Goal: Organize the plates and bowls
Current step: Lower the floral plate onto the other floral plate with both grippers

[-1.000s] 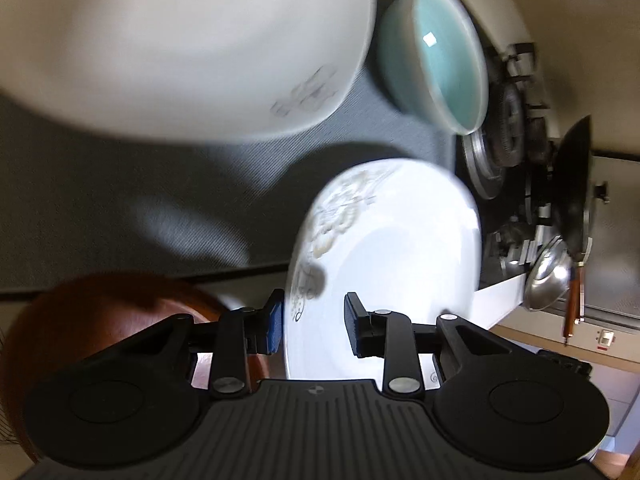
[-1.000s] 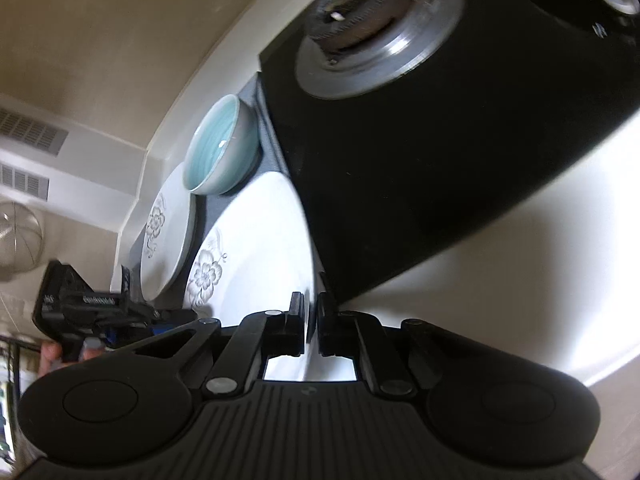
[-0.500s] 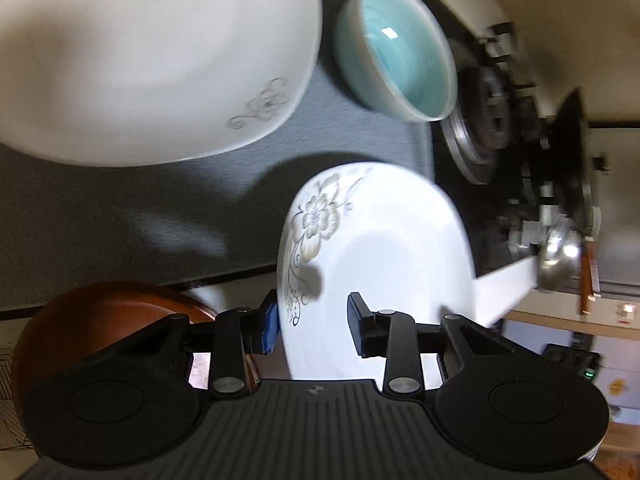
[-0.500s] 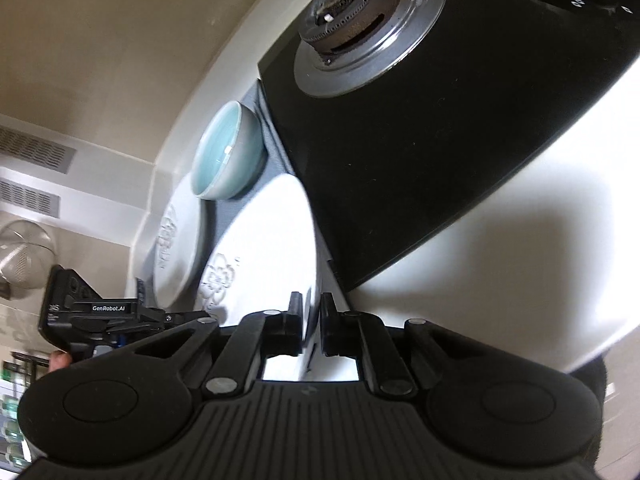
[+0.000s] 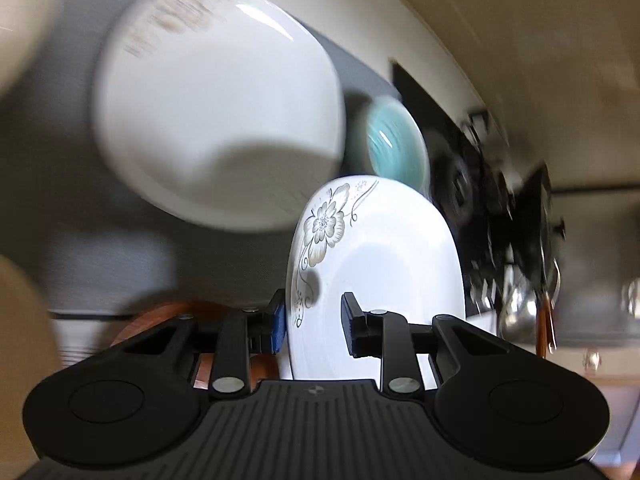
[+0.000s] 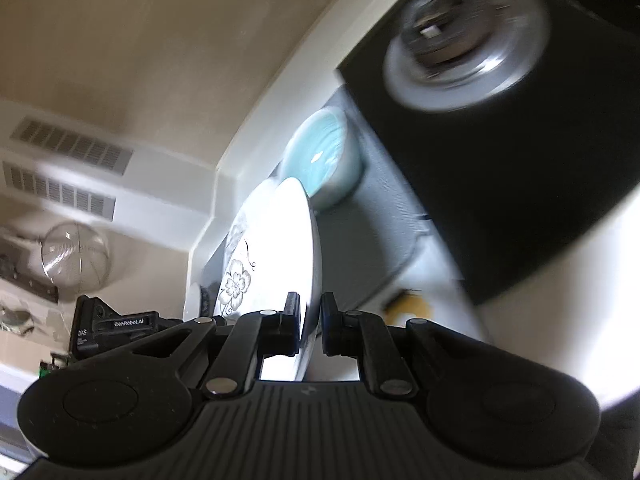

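A white plate with a grey flower print is held on edge between both grippers, above the grey mat. My left gripper has the plate's flowered rim between its pads, and its jaws are closing on it. My right gripper is shut on the opposite rim of the same plate. A second white plate lies on the mat behind it. A teal bowl stands at the mat's far end, beside the stove, and shows in the right wrist view as the teal bowl.
A brown wooden dish sits under the left gripper. The black stove with a burner lies right of the mat. A wok and ladle are beyond it. A wire strainer hangs on the wall.
Both grippers have risen with the flowered plate, which has come up off the mat and stands more on edge. The second plate and teal bowl now sit farther away.
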`<action>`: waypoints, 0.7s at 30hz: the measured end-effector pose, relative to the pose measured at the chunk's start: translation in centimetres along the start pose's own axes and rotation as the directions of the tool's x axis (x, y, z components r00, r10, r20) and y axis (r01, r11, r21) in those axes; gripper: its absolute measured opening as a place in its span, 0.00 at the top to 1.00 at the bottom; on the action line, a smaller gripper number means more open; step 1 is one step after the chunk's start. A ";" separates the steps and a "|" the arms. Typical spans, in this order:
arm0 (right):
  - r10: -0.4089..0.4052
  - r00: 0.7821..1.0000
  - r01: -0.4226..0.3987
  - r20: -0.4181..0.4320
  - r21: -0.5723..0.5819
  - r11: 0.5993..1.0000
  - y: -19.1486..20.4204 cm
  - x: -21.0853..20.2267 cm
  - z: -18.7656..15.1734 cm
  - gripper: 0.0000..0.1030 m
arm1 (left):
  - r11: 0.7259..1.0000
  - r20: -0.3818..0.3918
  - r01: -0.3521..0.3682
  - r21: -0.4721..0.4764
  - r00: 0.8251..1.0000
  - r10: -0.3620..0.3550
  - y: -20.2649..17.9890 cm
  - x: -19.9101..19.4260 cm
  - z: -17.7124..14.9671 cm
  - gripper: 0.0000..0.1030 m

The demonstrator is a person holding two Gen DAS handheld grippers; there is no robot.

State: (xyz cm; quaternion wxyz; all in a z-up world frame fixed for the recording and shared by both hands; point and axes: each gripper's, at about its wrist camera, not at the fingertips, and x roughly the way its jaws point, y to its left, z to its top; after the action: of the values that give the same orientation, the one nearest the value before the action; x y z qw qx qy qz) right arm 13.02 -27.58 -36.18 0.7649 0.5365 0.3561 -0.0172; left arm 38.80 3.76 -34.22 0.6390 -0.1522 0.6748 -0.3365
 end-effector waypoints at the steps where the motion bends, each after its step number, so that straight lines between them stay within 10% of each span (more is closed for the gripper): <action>1: 0.005 1.000 -0.005 -0.019 -0.009 1.000 0.6 1.2 0.0 0.89 | 1.000 0.017 -0.017 -0.014 1.000 0.017 0.7 -0.8 0.4 0.72; 9: -0.012 0.994 0.004 -0.107 -0.077 0.997 4.9 9.0 1.2 0.89 | 0.986 0.055 -0.158 -0.062 0.985 0.161 4.0 -4.0 4.5 0.72; 21: -0.054 0.998 0.052 -0.038 -0.038 0.998 5.1 11.9 1.9 0.93 | 0.978 0.035 -0.176 -0.112 0.983 0.180 6.3 -3.9 7.1 0.72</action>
State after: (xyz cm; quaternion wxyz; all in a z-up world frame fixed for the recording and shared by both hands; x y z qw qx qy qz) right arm 25.02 -22.74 -38.45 0.7669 0.5127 0.3855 -0.0204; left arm 47.62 8.96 -35.09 0.6724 -0.1332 0.6883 -0.2374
